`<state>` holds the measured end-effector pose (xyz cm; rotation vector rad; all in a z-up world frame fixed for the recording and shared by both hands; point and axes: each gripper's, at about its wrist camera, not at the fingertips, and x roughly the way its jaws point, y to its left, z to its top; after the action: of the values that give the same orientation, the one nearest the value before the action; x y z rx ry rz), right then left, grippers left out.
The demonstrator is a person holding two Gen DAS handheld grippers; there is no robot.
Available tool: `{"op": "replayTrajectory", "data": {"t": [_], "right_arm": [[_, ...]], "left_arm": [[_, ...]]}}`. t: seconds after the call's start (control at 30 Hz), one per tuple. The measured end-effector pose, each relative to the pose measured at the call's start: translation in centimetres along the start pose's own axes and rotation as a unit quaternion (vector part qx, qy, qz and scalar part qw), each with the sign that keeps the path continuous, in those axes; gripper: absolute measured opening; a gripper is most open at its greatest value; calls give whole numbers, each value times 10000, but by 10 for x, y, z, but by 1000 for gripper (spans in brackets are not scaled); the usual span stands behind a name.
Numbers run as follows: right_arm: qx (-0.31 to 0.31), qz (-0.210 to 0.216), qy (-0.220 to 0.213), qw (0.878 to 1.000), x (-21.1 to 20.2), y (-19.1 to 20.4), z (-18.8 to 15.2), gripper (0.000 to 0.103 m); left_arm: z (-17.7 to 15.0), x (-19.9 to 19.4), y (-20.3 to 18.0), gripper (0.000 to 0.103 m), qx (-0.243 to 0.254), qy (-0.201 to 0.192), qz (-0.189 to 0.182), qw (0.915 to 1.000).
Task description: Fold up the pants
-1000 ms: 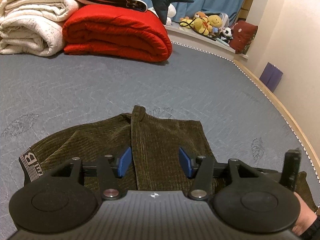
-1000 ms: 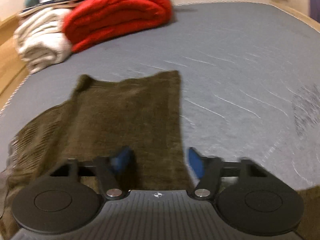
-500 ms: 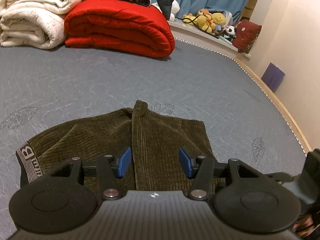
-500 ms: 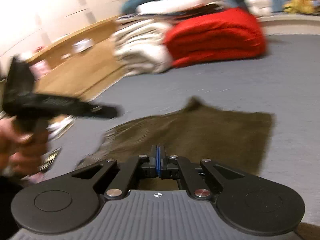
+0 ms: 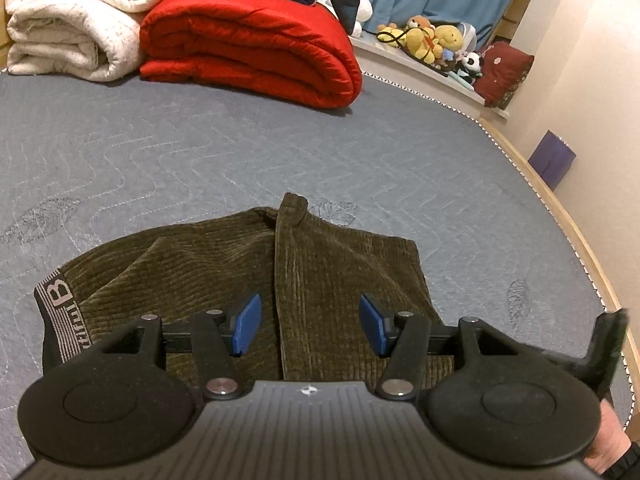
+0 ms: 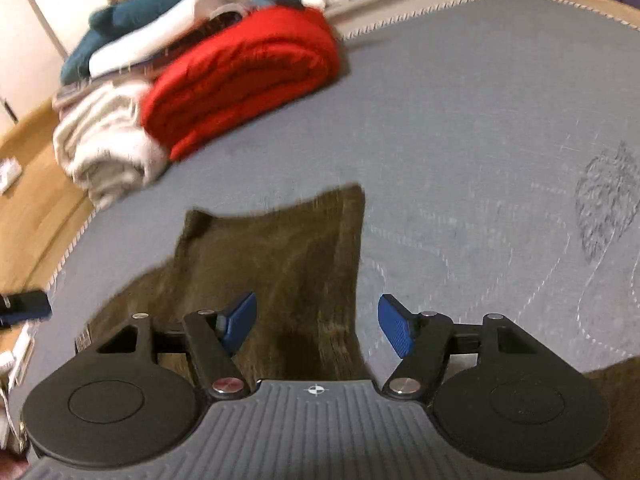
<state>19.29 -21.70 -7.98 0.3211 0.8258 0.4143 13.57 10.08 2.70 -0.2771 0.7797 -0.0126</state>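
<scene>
Both the left gripper and right gripper hover with jaws released over the half-folded pants at lower centre, seemingly between folds, so next comes grasping an edge.

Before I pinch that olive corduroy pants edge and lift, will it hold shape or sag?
The pants will likely sag: they lie limp and creased on the mattress. The ribbed cloth probably grips well. The left gripper is open above them.
</scene>
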Motion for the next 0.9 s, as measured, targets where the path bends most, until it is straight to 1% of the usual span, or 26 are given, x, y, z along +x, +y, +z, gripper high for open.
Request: {"op": "replayTrajectory", "data": {"t": [0.03,0.1,0.17,0.2,0.23,0.33,0.4,0.43,0.5,0.53,0.57,0.63,0.7,0.73,0.77,0.8,0.87,0.9], "right_arm": [[-124,-94,156,9998,5,2,-3,69],[-232,-127,384,9989,10,6,-9,67],[-258,-11,473,9985,9,9,-11,48],[-275,47,452,9986,8,12,-9,32],[-356,29,386,9986,3,14,-10,25],[-607,124,290,9977,-4,22,-9,17],[-672,326,230,9969,-13,22,-9,14],[-710,489,155,9962,-20,24,-7,8],[-875,934,-96,9917,-33,32,-3,8],[-950,1201,-235,9879,-41,36,-2,8],[-982,1553,-315,9825,-47,39,-3,8],[-1097,2164,-171,9700,-49,48,-7,8],[-1388,2566,317,9560,-43,61,-16,9],[-1552,2656,585,9497,-38,67,-22,9],[-1746,2620,823,9456,-33,72,-29,10],[-1857,2537,946,9446,-29,75,-33,14],[-1832,2323,933,9507,-25,73,-35,15],[-1674,2262,888,9555,-25,69,-32,25]], "left_arm": [[0,0,0,60,0,-5,-3,10000],[0,0,-1,60,-2,-6,-4,10000],[0,1,-1,61,-11,7,-4,10000],[0,1,-1,61,-12,14,-3,10000],[0,2,-1,61,-15,24,-2,10000],[0,3,-1,61,-38,42,-3,10000],[1,3,-1,61,-51,46,-9,10000],[1,3,-1,61,-53,48,-17,10000],[1,3,-2,61,-48,51,-44,10000],[2,4,-2,61,-41,54,-59,10000],[2,4,-2,61,-34,60,-70,10000],[2,6,-3,61,-36,80,-81,9999],[1,7,-3,61,-43,96,-72,9999],[1,8,-3,61,-48,107,-70,9999],[1,8,-3,61,-59,114,-70,9999],[1,8,-2,61,-73,113,-73,9999],[2,7,-1,61,-94,102,-77,9999],[2,6,0,61,-104,94,-79,9999]]}}
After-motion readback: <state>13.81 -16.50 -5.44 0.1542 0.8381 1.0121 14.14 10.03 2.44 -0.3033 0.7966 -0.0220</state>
